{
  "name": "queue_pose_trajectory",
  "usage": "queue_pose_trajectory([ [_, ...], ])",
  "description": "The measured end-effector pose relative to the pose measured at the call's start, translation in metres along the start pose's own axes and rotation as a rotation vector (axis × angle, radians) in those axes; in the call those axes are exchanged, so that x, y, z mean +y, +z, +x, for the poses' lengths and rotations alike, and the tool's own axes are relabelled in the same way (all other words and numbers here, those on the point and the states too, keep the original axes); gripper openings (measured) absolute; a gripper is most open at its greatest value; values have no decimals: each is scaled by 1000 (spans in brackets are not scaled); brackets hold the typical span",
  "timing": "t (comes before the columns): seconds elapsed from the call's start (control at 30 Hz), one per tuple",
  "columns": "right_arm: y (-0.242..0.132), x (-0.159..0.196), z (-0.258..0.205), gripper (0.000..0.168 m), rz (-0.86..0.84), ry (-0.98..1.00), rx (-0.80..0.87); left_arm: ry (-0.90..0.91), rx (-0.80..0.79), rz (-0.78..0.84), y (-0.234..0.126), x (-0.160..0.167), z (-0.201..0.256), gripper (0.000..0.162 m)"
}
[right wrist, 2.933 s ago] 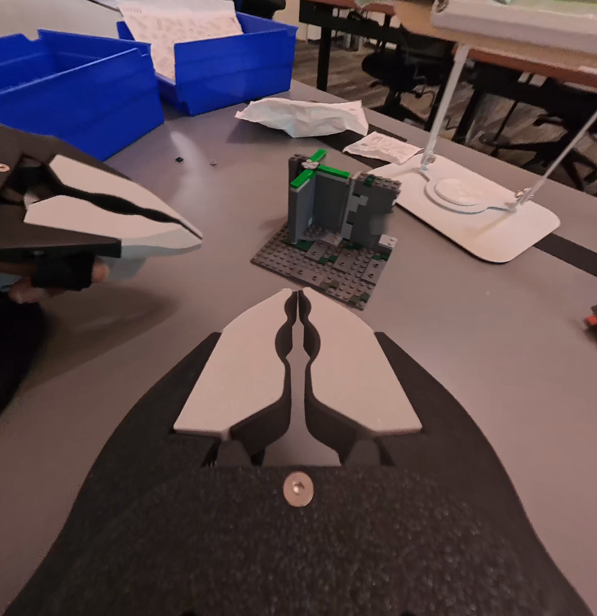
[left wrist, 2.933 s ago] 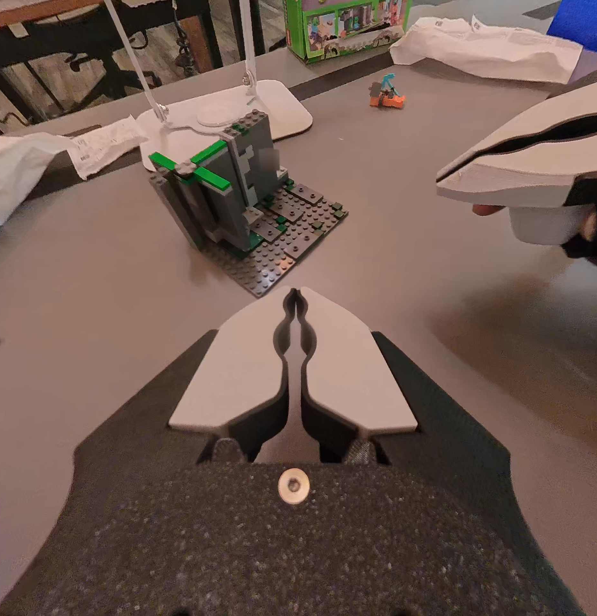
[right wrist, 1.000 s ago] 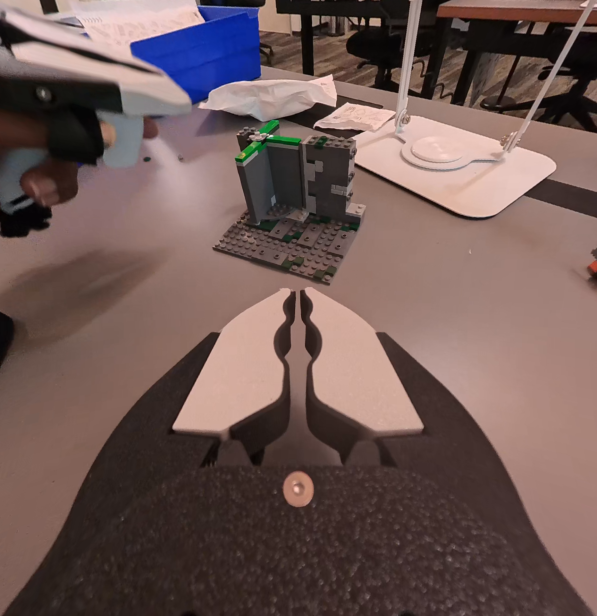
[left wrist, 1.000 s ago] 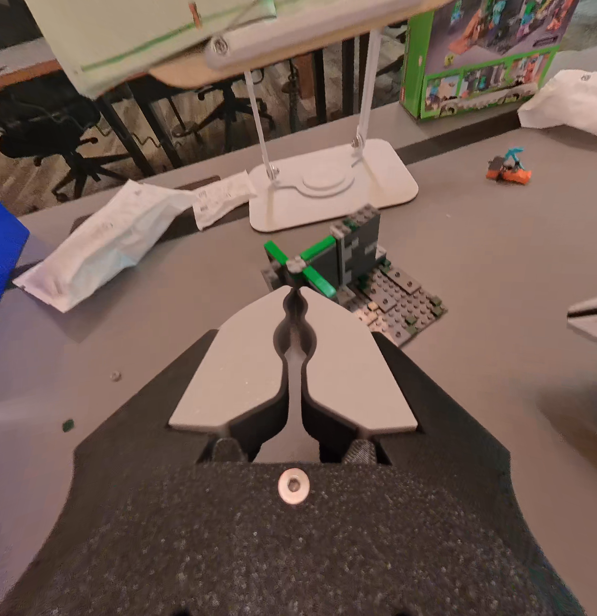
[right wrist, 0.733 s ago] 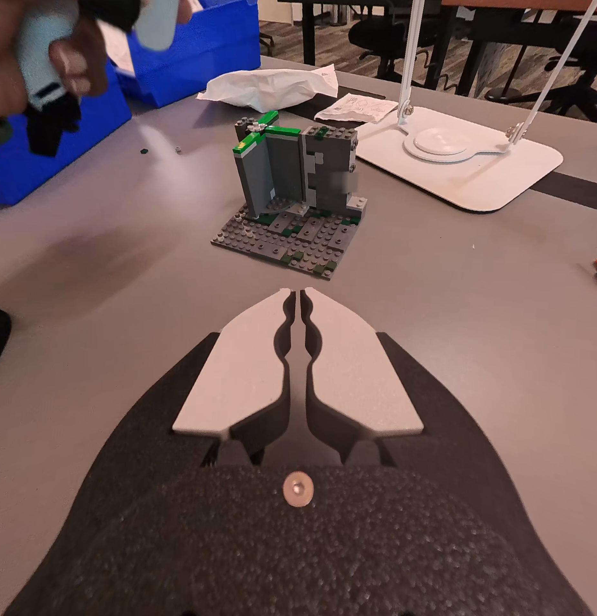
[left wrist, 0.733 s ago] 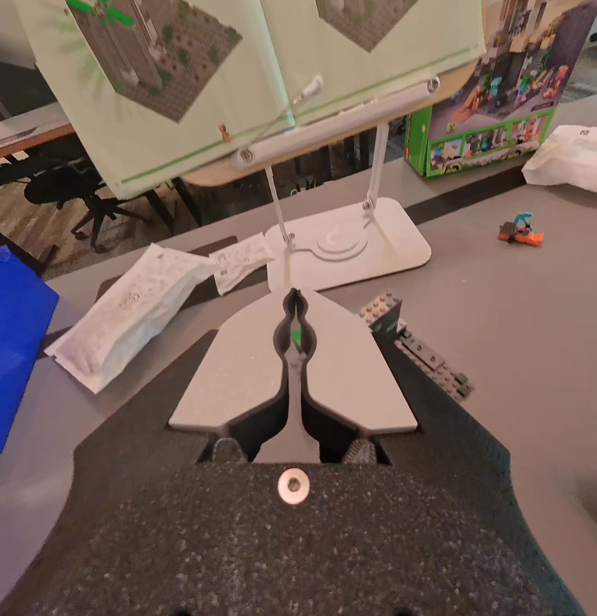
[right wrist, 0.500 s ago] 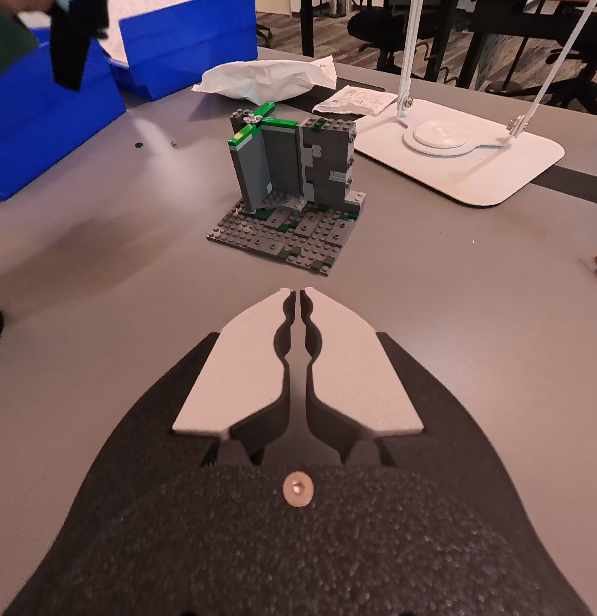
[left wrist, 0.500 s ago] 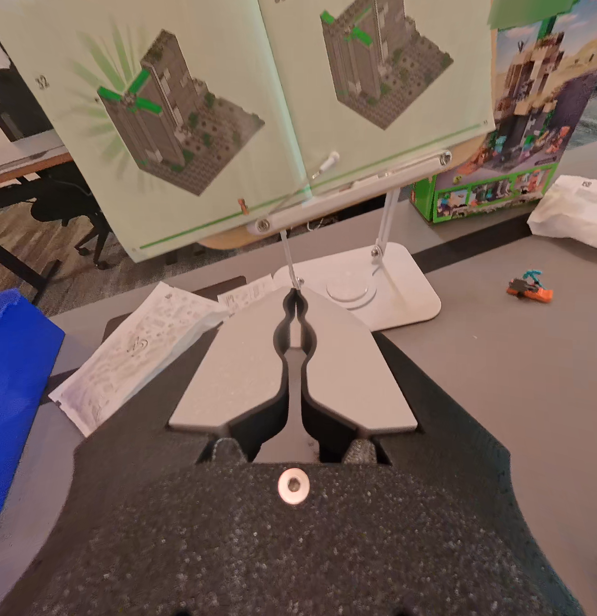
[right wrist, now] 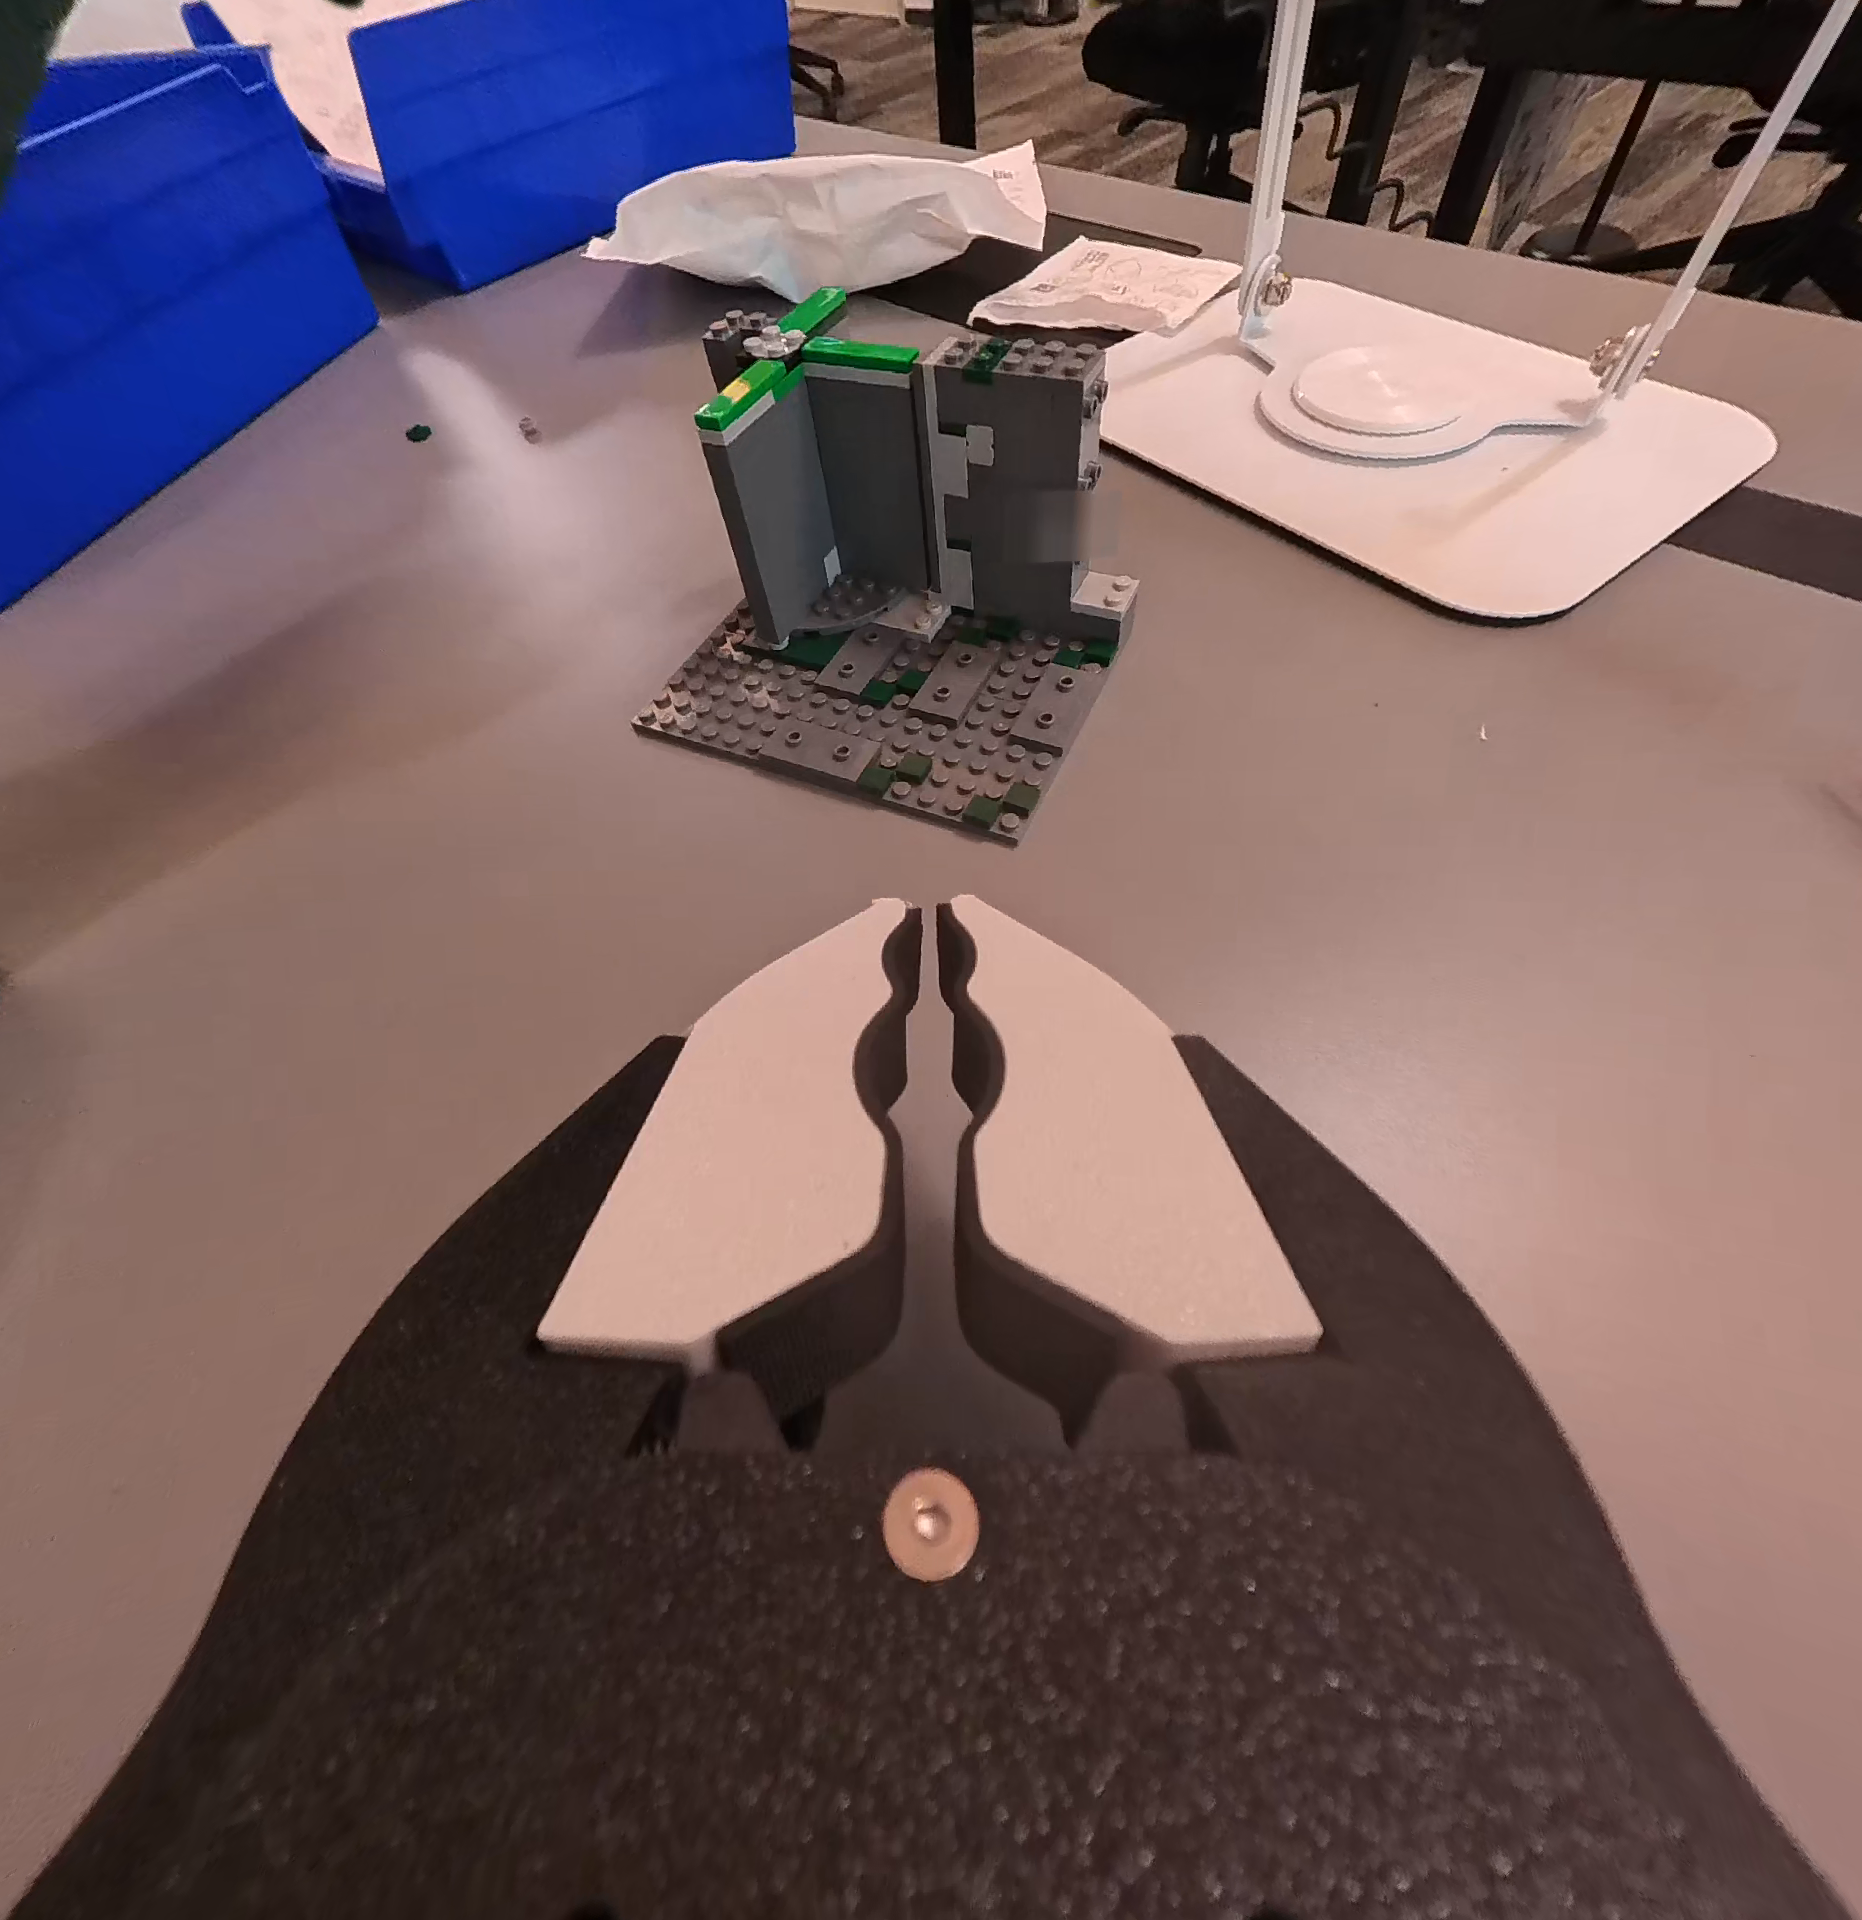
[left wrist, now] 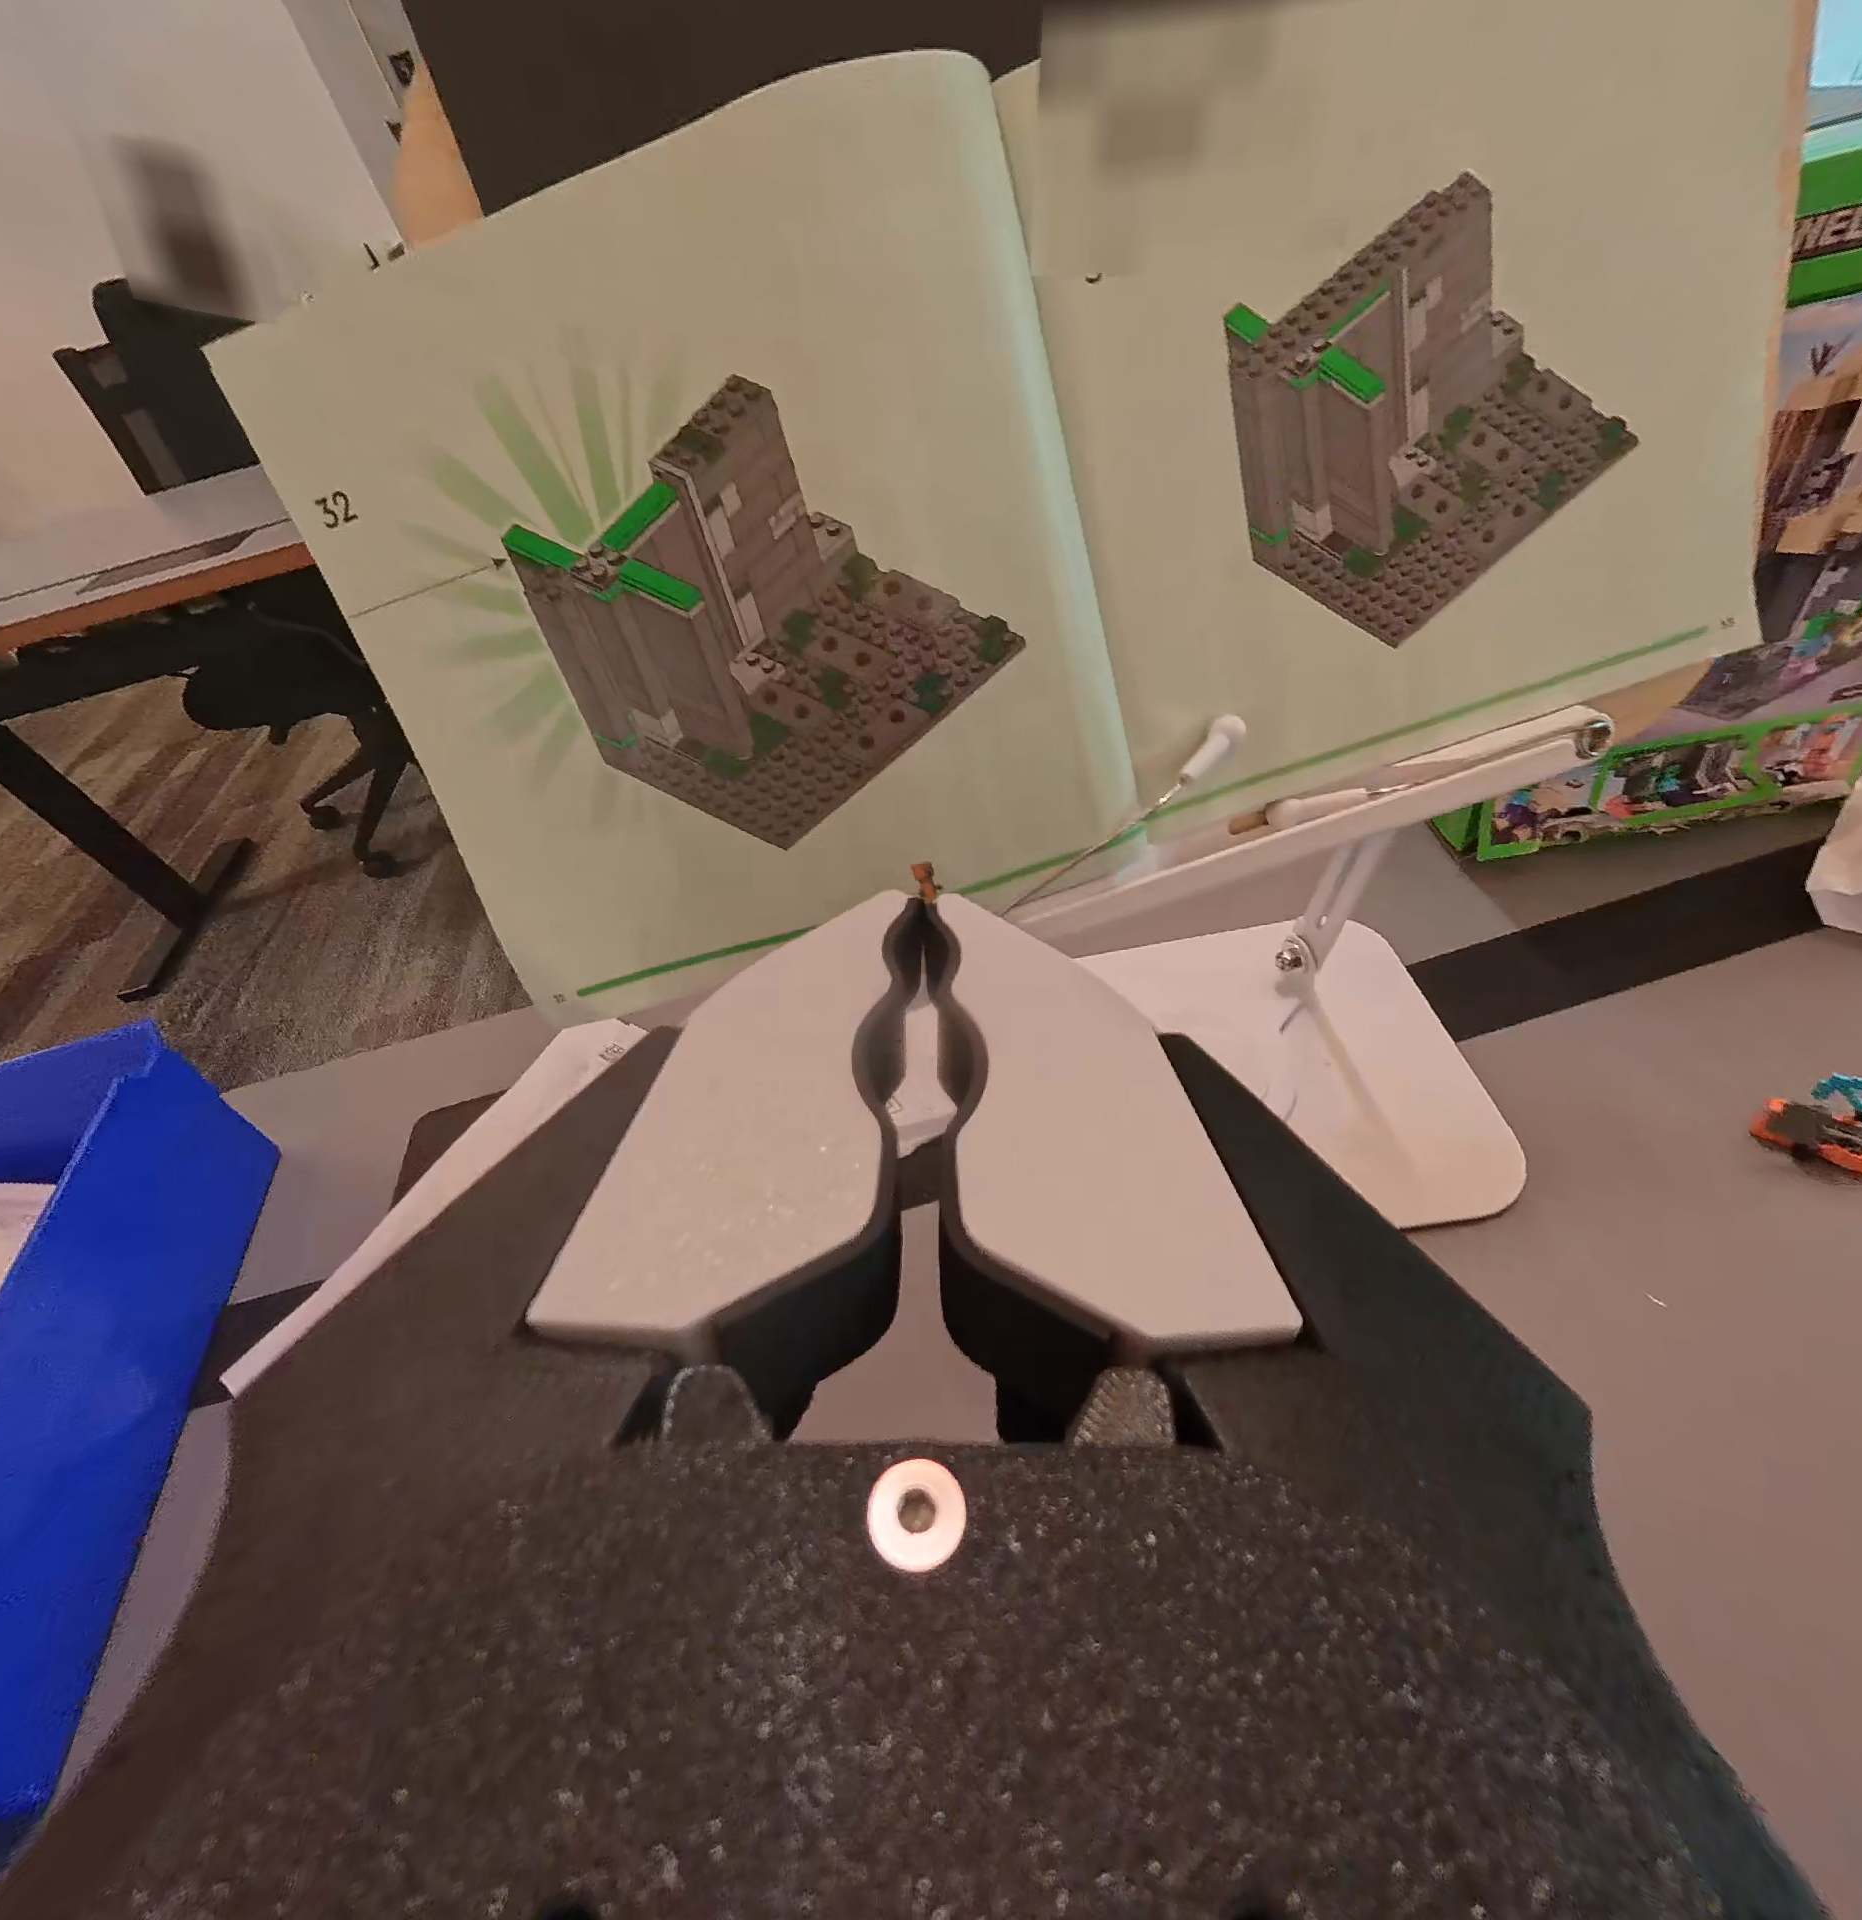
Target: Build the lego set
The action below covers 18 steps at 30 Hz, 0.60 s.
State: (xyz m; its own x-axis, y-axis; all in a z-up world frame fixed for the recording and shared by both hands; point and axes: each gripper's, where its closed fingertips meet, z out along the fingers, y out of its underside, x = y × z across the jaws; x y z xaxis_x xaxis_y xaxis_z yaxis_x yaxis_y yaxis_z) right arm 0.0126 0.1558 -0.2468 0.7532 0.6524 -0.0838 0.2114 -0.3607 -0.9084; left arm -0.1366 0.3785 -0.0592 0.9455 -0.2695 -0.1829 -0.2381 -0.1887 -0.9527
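The lego build (right wrist: 906, 540) is a grey tower with green strips on top. It stands on a studded grey baseplate (right wrist: 875, 738) in the middle of the table. My right gripper (right wrist: 929, 909) is shut and empty, low over the table a short way in front of the baseplate. My left gripper (left wrist: 922, 909) is shut and empty, raised and pointing at the open instruction booklet (left wrist: 802, 520) on its white stand (left wrist: 1405, 1091). The build is out of sight in the left wrist view.
Blue bins (right wrist: 158, 312) stand at the back left, one also showing in the left wrist view (left wrist: 85, 1299). A crumpled white bag (right wrist: 813, 213) lies behind the build. A small orange and teal piece (left wrist: 1826, 1127) lies right. The set's box (left wrist: 1831, 520) is behind. Tiny loose bits (right wrist: 418, 431) lie left. The right tips stand about 15 centimetres off the lego build (right wrist: 906, 540).
My left gripper has risen and tilted up from the build to face the booklet, and has left the right wrist view. My right gripper has barely moved.
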Motion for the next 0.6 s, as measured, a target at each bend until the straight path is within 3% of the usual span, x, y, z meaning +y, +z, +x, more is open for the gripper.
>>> queue_pose_trajectory([
  [0.6, 3, 5, 3, 3, -17, 11, 8, -17, 1, -26, 25, 18, -11, 0],
])
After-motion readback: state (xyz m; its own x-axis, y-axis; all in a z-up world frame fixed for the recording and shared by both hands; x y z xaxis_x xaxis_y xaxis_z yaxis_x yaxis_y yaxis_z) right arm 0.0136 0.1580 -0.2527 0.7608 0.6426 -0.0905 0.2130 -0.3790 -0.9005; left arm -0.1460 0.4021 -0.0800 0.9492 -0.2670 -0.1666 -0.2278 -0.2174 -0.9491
